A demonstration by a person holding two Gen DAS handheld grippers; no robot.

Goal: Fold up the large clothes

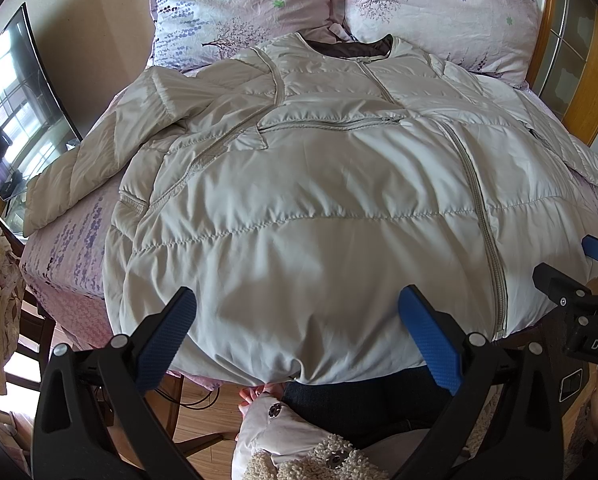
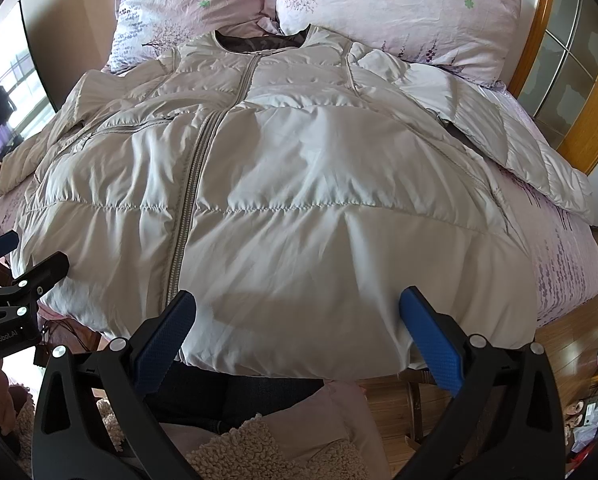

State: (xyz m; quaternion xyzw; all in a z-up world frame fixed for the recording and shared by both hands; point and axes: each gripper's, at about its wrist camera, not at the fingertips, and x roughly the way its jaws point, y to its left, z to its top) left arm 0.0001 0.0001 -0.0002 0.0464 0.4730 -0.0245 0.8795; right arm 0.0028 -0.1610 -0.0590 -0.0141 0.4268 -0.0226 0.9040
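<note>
Left wrist view: the cream quilted puffer jacket [image 1: 319, 208] lies zipped and spread flat on the pink floral bed [image 1: 63, 240], sleeves out, unfolded. Left gripper [image 1: 297, 312] and right gripper [image 2: 297, 312] fingers gape wide, empty; every fold remains.

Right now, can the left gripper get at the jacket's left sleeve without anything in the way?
Probably yes. The left gripper hangs open over the jacket hem, holding nothing. The sleeve lies spread flat on the bed, uncovered, off to its left; nothing sits between them.
</note>
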